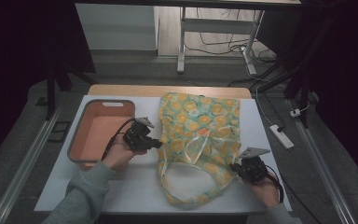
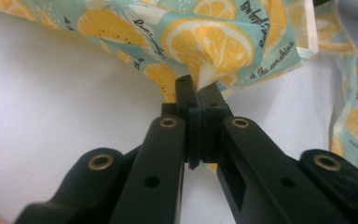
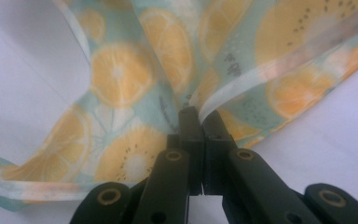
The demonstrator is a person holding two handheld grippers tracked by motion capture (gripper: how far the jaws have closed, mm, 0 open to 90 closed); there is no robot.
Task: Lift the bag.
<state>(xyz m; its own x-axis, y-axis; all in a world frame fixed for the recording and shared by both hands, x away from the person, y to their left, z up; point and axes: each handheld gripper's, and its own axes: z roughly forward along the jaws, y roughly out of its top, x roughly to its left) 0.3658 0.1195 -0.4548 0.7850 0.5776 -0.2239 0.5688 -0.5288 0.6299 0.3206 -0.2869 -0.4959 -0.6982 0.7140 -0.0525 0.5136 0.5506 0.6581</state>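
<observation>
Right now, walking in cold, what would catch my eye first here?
Probably the lemon-print bag, spread across the middle of the white table. The left gripper pinches its left edge and the right gripper its near right side, each shut on a fold of cloth. A salmon-pink bin sits to the left.

An orange bin [image 1: 101,130] sits on the white table [image 1: 135,186]
</observation>
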